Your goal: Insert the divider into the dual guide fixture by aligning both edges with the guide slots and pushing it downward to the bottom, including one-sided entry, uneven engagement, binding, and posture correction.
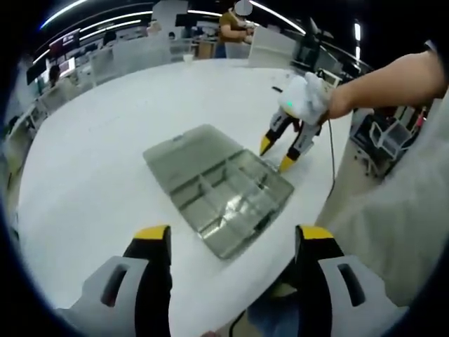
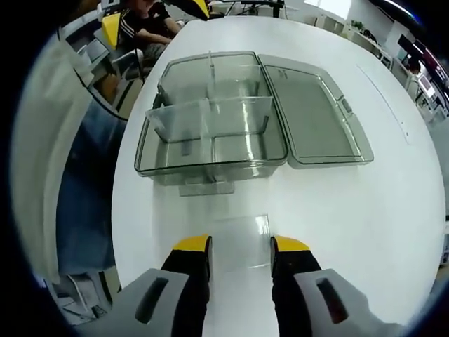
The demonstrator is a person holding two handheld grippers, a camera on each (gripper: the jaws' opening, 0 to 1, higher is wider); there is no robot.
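Note:
A clear plastic box (image 2: 210,168) with inner partitions (image 2: 210,116) lies open on the white table, its lid (image 2: 312,112) folded flat to the right. My right gripper (image 2: 240,246) hovers just in front of the box. A thin clear divider (image 2: 240,232) sits between its narrowly set jaws. In the left gripper view the same box (image 1: 217,186) is at the centre, with the right gripper (image 1: 276,154) in a gloved hand (image 1: 305,98) at its far right corner. My left gripper (image 1: 234,235) stands wide open, apart from the box on its near side, holding nothing.
The round white table (image 1: 91,154) has bare surface to the left of the box and beyond it. Its edge (image 1: 337,175) runs close to the box on the right. A seated person (image 2: 144,28) and chairs are beside the table; office desks stand behind.

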